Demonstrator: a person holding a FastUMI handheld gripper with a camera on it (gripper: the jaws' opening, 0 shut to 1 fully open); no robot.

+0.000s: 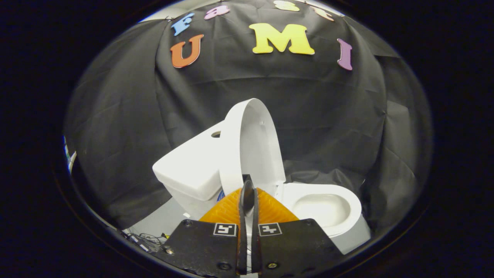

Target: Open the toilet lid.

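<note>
The toilet lid (252, 146) is already up. It stands almost straight, leaning back toward the white tank (191, 170) behind it, and its inside face looks out over the bowl (328, 208). The bowl is open and you can see down into it, just beyond the fingers and a little to one side. The gripper (247, 193) sits low in front of the toilet, and its two fingers are pressed close together with only a thin gap between them. The tips reach up to the bottom edge of the lid, near where the lid joins the toilet. Nothing seems to be pinched between the fingers, though the tips lie right over the lid's lower edge, so it is hard to be sure they are not touching it. So the main job looks done: the lid is lifted and the seat and bowl are clear. What may be left is small. The lid should rest safely against the tank so it does not fall back down, and then the gripper can pull away.
</note>
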